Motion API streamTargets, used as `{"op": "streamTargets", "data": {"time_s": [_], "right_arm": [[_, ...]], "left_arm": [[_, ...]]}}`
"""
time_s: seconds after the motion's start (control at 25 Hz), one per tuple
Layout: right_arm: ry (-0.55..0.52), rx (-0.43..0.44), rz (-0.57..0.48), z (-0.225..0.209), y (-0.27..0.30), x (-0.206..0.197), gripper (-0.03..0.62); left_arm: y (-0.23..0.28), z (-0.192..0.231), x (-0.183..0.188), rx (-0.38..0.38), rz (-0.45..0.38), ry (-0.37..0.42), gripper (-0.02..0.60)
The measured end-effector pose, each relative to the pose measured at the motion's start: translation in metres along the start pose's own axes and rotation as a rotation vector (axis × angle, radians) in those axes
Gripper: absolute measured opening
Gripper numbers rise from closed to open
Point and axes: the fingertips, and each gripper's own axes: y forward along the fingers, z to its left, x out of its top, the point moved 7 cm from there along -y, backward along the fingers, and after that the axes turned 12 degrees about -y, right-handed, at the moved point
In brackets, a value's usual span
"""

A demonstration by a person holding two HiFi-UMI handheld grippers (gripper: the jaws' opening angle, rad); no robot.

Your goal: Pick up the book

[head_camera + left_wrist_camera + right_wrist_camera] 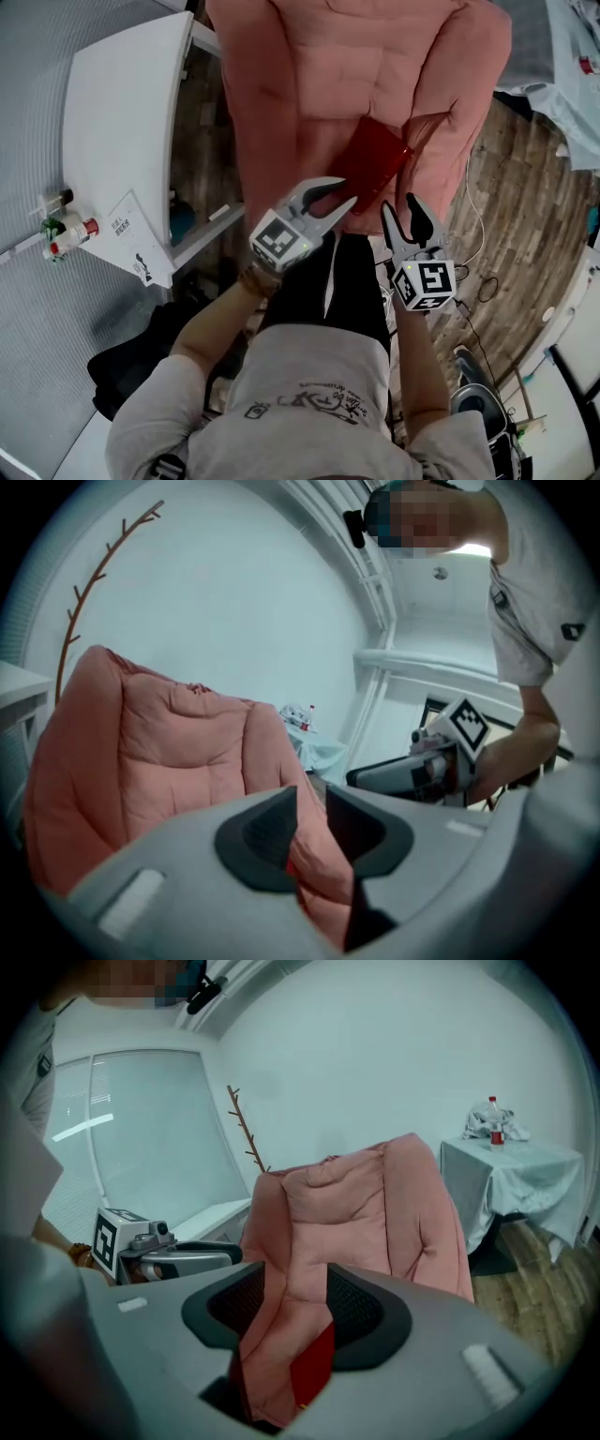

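Head view: a red book (375,161) lies on the seat of a pink padded armchair (309,84), just beyond the tips of both pairs of jaws. The left gripper (349,190) and right gripper (398,203) both have their jaws apart and empty.

Left gripper view: mostly pink cushion shows through the gap.

Right gripper view: the book's red cover shows low in the gap, ahead. The soft seat will probably yield, so slipping one jaw under the near edge should work best. No title can be read.
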Motion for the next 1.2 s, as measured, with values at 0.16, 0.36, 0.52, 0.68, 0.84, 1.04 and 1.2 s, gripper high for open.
{"op": "streamTargets", "data": {"time_s": [0.16, 0.36, 0.52, 0.68, 0.84, 1.04, 1.2], "right_arm": [[0.043, -0.018, 0.059, -0.02, 0.029, -0.046, 0.245], [0.137, 0.002, 0.133, -0.044, 0.062, -0.098, 0.281], [0.213, 0.013, 0.179, -0.05, 0.087, -0.138, 0.305], [0.296, -0.002, 0.205, -0.061, 0.111, -0.175, 0.345], [0.363, -0.02, 0.232, -0.068, 0.129, -0.205, 0.383], [0.417, -0.021, 0.269, -0.07, 0.145, -0.233, 0.414], [0.455, -0.029, 0.293, -0.074, 0.155, -0.254, 0.433]], "left_arm": [[0.02, 0.026, -0.034, 0.01, 0.035, -0.022, 0.098], [0.044, 0.057, -0.067, 0.037, 0.068, -0.046, 0.095], [0.054, 0.081, -0.099, 0.042, 0.114, -0.057, 0.095], [0.063, 0.102, -0.133, 0.058, 0.154, -0.061, 0.097], [0.066, 0.115, -0.159, 0.067, 0.185, -0.077, 0.105], [0.069, 0.127, -0.179, 0.07, 0.206, -0.091, 0.11], [0.073, 0.138, -0.195, 0.081, 0.217, -0.122, 0.124]]}}
